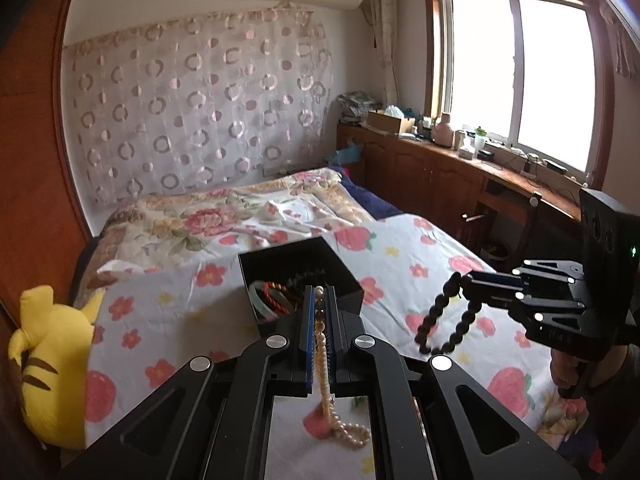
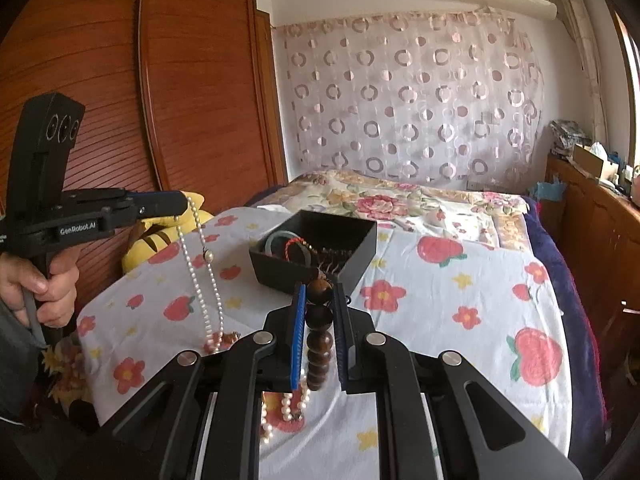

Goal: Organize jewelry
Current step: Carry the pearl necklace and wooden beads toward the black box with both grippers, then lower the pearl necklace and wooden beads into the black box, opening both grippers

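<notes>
Both grippers carry jewelry above the bed, and the black box (image 2: 320,240) sits in the middle of each frame on the flowered sheet (image 2: 460,292). In the left wrist view the left gripper (image 1: 319,300) is clamped on a pearl necklace (image 1: 322,344), which runs down between its fingers to a small heap at the bottom centre of the frame. In the right wrist view the same strand hangs from that gripper at the left of the frame, its lower end touching the sheet. The right gripper (image 2: 320,300) is clamped on a dark wooden bead bracelet (image 2: 319,344); in the left wrist view the bracelet hangs as a loop at the right of the frame, clear of the sheet.

The box already holds a green bangle (image 2: 280,240), a red cord bracelet (image 2: 294,246) and something dark that I cannot make out.

The step in hand looks like carrying each piece to the box. To do it well, lift the pearls until the tail clears the sheet before moving, or it will drag and snag on the near wall. Bring one gripper over the opening at a time so they do not collide. Lower until most of the strand coils inside, then let go. The loose pearls beneath the right gripper, at the bottom of its view, may be a separate strand; I cannot tell.
</notes>
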`<state>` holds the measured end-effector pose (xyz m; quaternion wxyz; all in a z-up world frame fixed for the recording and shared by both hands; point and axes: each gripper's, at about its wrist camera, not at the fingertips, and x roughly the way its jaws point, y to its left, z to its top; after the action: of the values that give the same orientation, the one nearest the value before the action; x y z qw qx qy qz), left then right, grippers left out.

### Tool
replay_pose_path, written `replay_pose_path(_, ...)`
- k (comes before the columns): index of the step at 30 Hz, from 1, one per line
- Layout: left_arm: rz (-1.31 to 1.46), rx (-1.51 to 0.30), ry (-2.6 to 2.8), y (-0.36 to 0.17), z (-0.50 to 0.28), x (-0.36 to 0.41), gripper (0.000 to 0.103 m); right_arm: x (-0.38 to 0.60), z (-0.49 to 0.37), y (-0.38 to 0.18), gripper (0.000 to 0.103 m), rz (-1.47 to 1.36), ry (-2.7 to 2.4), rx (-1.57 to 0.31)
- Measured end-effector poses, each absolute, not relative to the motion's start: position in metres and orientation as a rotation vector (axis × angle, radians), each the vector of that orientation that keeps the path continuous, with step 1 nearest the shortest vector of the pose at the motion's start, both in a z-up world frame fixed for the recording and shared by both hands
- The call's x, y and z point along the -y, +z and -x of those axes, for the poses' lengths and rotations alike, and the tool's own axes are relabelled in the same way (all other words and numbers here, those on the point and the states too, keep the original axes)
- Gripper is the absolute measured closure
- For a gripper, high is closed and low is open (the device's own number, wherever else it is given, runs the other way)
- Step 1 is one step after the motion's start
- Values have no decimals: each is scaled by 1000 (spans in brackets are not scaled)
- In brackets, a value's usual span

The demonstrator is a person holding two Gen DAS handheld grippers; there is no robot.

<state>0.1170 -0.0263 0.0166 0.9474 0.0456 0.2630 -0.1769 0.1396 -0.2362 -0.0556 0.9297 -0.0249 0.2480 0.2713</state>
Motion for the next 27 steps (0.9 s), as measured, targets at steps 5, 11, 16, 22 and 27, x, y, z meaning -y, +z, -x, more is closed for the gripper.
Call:
replay_pose_path(5,-110,-496,-361,39,-116,32,99,235,-141,-46,88,59,557,-487)
replay_pose_path(11,-129,-452,-363,65,-121,41,99,234,-147,-36,88,64,551,-467)
replay_pose_path(16,-159,-425,-341,85,-135,47,99,231,-155,-28,88,66,551,-457)
replay_pose_path(22,-169,-427,-301,99,-158,46,99,222,-166,-17,88,90,552,-445)
replay_pose_path(27,-157,-453,-256,96,-185,40,99,214,-178,-10,88,100,552,-446)
